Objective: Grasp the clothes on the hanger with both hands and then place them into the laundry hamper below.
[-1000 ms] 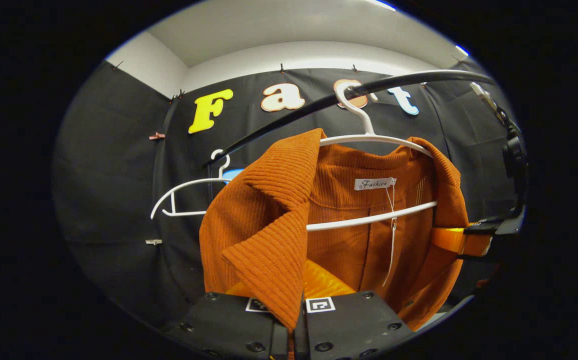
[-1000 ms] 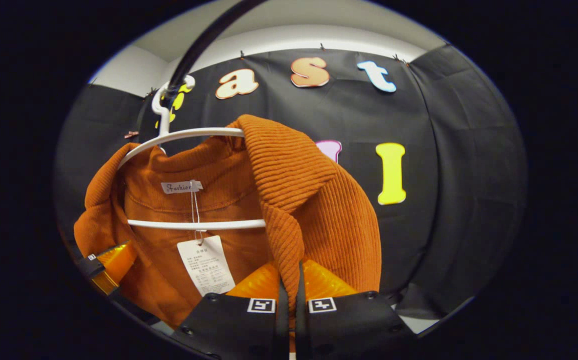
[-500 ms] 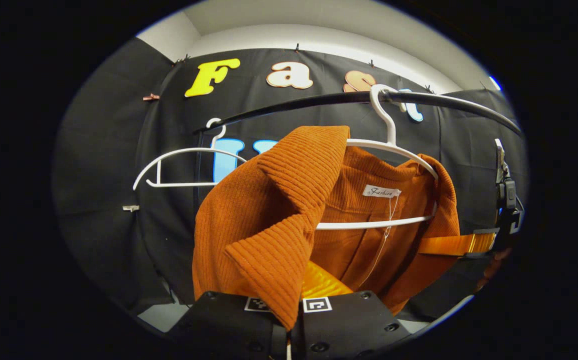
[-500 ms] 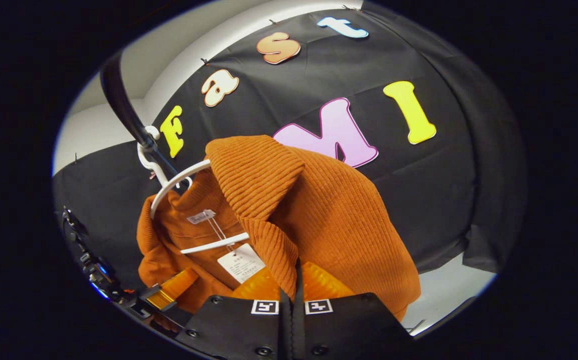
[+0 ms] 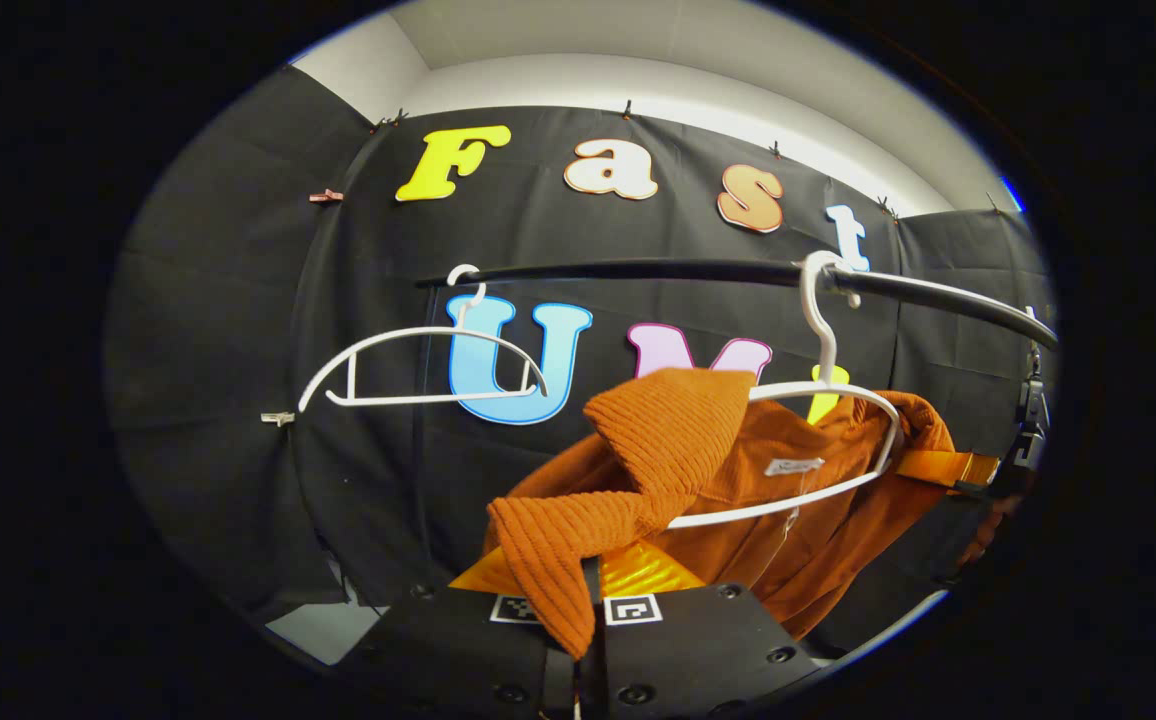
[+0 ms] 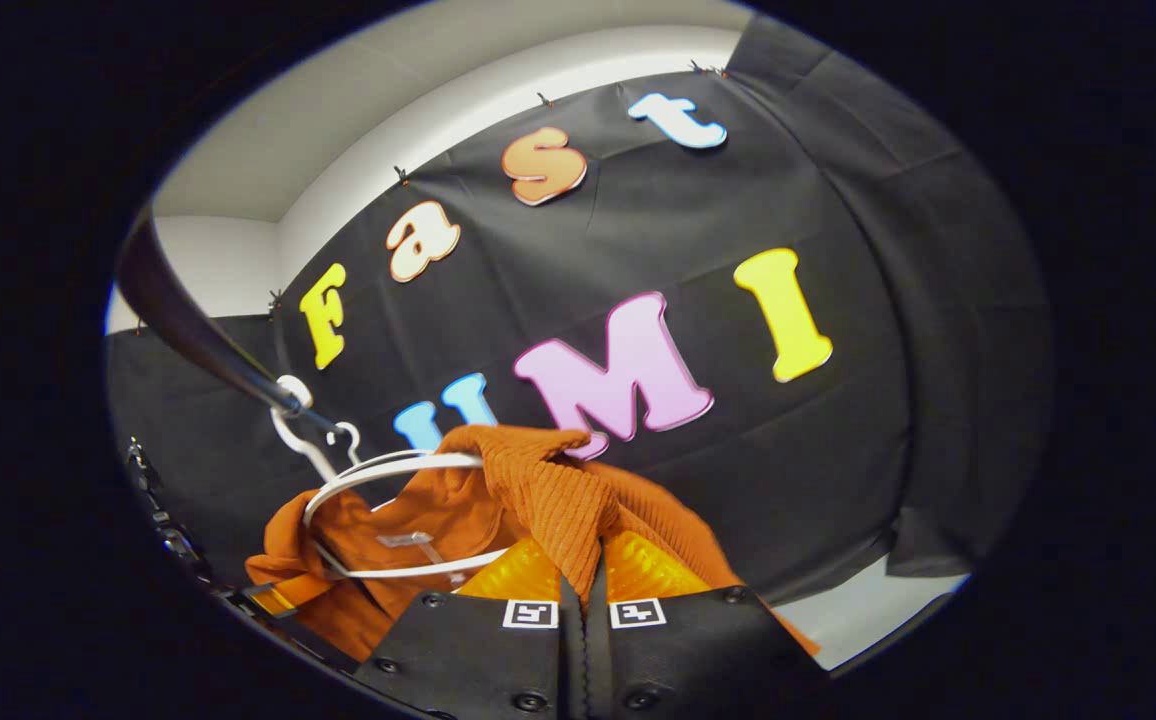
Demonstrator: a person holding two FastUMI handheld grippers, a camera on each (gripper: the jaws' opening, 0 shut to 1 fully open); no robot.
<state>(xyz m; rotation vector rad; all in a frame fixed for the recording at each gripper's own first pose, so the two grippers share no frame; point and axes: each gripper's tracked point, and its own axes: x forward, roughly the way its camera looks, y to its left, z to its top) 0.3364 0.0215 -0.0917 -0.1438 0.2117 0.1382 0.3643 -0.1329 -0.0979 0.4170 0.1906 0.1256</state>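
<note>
An orange ribbed garment [image 5: 788, 490] hangs on a white hanger [image 5: 823, 395] hooked over a black rail [image 5: 638, 270]. In the left gripper view my left gripper [image 5: 583, 600] is shut on the garment's front lapel, which stretches from the hanger down to its fingers. The right gripper [image 5: 943, 467] shows at the far right of that view, clamped on the garment's other side. In the right gripper view my right gripper [image 6: 583, 590] is shut on the other lapel of the garment [image 6: 548, 495]. There the hanger [image 6: 388, 470] tilts under the rail [image 6: 198, 335].
A second, bare white hanger [image 5: 418, 345] hangs further left on the rail. The black cloth wall stands close behind. Pale floor patches show at the lower left [image 5: 308, 625] and the lower right [image 6: 868, 610].
Both grippers have drawn back and down with the lapels still pinched. The garment and its hanger now sit lower and smaller in both views, and the hanger has tilted.
</note>
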